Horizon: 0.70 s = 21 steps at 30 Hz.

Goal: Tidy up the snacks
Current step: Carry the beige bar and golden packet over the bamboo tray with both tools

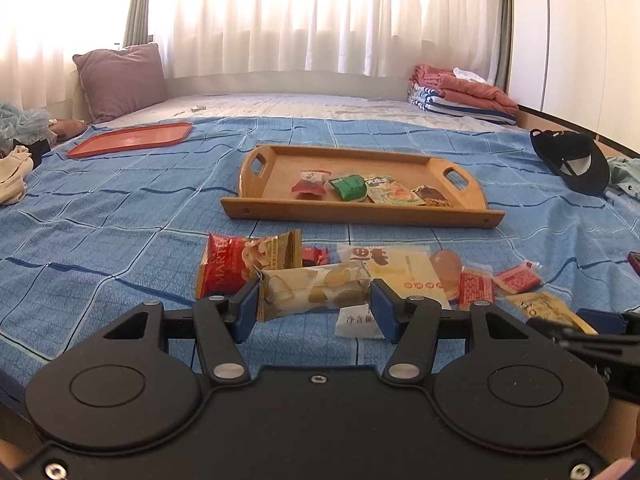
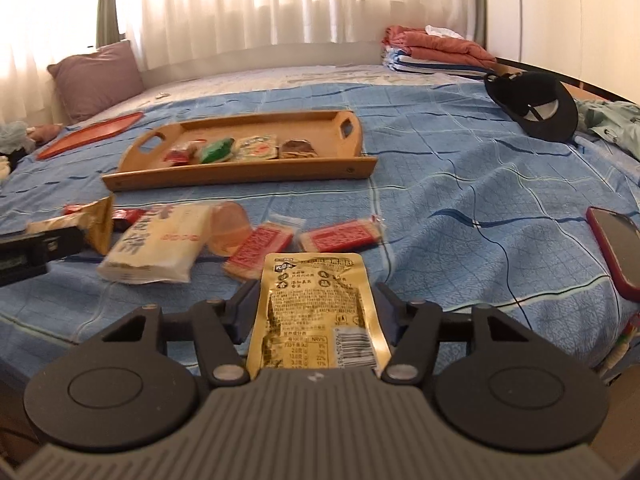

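**Mei:** Blue checked bedspread (image 1: 120, 216) covers the bed, white curtains (image 1: 320, 12) behind it. What sits on it?

**Jun:** Take the wooden tray (image 1: 280, 208) as the landmark. Inside it lie four snacks in a row: a red-and-white candy (image 1: 310, 184), a green packet (image 1: 350, 188), a pale packet with an orange picture (image 1: 390, 190) and a brown one (image 1: 432, 196).

**Mei:** And on the near side of the tray?

**Jun:** A loose heap on the spread: a red peanut bag (image 1: 228, 264), a pale yellow pack (image 1: 404, 272), small red sachets (image 1: 476, 288) and a peach-coloured jelly cup (image 1: 448, 270).

**Mei:** The left gripper (image 1: 314, 304)?

**Jun:** Nearer than the tray, clamped on a white-and-gold bar wrapper (image 1: 312, 290), a blue pad against each end.

**Mei:** The right gripper (image 2: 316, 300)?

**Jun:** Also on the near side of the tray, closed against the sides of a gold foil pouch (image 2: 316, 308), which stands between the fingers with its printed back facing the camera.

**Mei:** Anything else?

**Jun:** Left of the tray an orange lid (image 1: 128, 140); far right of it a black cap (image 1: 572, 164); beyond it a mauve pillow (image 1: 120, 76) and folded laundry (image 1: 460, 92); a phone in a red case (image 2: 616, 248) to the right, nearer than the tray
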{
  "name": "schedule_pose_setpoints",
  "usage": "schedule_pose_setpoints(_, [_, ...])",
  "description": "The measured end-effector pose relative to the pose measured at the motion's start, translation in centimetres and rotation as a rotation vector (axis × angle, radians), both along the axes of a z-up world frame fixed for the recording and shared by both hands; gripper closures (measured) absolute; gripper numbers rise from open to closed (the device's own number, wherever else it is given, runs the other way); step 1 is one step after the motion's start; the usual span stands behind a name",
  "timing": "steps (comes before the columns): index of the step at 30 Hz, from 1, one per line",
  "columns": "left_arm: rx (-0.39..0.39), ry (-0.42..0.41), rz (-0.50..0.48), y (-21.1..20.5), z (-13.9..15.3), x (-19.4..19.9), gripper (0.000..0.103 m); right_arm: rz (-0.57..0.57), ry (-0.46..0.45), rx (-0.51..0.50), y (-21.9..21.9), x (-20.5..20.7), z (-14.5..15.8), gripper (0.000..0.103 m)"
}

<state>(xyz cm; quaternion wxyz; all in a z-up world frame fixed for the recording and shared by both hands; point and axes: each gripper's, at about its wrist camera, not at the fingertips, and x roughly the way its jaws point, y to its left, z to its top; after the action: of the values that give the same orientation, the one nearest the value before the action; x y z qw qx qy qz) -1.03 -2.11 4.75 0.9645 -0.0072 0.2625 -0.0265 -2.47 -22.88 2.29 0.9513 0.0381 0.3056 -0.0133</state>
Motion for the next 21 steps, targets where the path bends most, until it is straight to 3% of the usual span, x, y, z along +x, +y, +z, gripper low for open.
schedule_pose_setpoints(9, [0.004, 0.025, -0.037, -0.1, 1.7, 2.0, 0.047, 0.043, -0.076, 0.023, 0.2, 0.1, 3.0, 0.04])
schedule_pose_setpoints(14, [0.028, 0.011, -0.062, 0.3, 4.0, 4.2, 0.047, 0.062, -0.127, 0.035, -0.4, 2.1, 5.5, 0.04])
schedule_pose_setpoints(21, [-0.034, 0.043, -0.103, 1.5, 7.6, 9.2, 0.047, 0.093, -0.142, 0.085, -1.8, 6.9, 8.5, 0.04])
